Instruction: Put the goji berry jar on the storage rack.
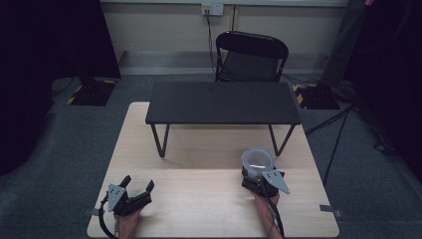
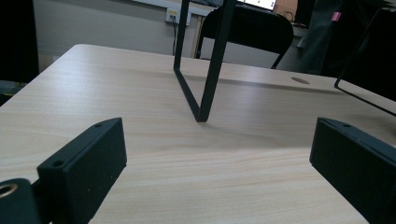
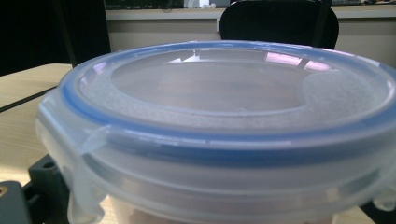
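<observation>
A round clear plastic container [image 1: 258,160] with a blue-rimmed lid sits at the table's right front. My right gripper [image 1: 258,175] is shut on its near side. In the right gripper view the container [image 3: 224,121] is very close, its lid on, and one black jaw shows at the lower left beside its wall. My left gripper [image 1: 138,181] stands open at the table's left front corner, low over the wood. Nothing is between its jaws in the left gripper view, where the gripper [image 2: 219,158] faces bare tabletop.
A low black stand [image 1: 223,102] on thin metal legs [image 2: 205,79] occupies the back half of the light wooden table [image 1: 199,199]. Behind it is a black chair [image 1: 251,56]. A tripod leg [image 1: 338,139] slants down just off the table's right edge.
</observation>
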The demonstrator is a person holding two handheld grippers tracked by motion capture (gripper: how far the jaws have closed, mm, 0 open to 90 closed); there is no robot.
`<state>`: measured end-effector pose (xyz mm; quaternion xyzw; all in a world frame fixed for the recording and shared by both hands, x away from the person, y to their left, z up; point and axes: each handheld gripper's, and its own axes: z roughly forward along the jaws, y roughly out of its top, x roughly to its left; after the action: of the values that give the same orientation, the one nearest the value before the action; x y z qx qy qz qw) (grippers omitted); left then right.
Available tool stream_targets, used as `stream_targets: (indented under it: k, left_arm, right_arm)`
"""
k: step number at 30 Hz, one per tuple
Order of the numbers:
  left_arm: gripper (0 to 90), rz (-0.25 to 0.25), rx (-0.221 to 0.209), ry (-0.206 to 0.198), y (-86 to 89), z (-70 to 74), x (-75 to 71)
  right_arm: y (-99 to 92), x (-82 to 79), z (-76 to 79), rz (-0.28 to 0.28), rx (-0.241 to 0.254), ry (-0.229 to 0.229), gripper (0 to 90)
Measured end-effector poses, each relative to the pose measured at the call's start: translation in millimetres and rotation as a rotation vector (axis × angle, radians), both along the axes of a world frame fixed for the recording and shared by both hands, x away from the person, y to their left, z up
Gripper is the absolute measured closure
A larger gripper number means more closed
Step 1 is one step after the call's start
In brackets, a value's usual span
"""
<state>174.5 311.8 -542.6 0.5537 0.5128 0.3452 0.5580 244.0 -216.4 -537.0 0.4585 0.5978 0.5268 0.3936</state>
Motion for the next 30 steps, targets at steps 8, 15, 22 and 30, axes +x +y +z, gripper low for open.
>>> stream_targets:
  k: [8,15,22,30]
  left_arm:
    - [3.0,-0.002,0.001,-0.001,0.2,-0.1,-0.2]
    - [3.1,-0.001,0.005,-0.002,0.1,-0.1,-0.3]
    - [3.1,-0.001,0.008,-0.003,0.0,-0.2,-0.3]
    - [3.1,-0.001,0.010,-0.005,-0.2,-0.3,-0.4]
  right_arm:
    - [-3.6,-5.2,-2.4,0.015,0.014,-0.041,1.3]
    - [-4.8,-5.8,-1.1,0.023,0.004,-0.044,1.4]
    - [-11.5,-5.3,7.7,0.026,0.004,-0.052,1.5]
    - [-22.6,-7.9,27.6,0.025,0.011,-0.068,1.5]
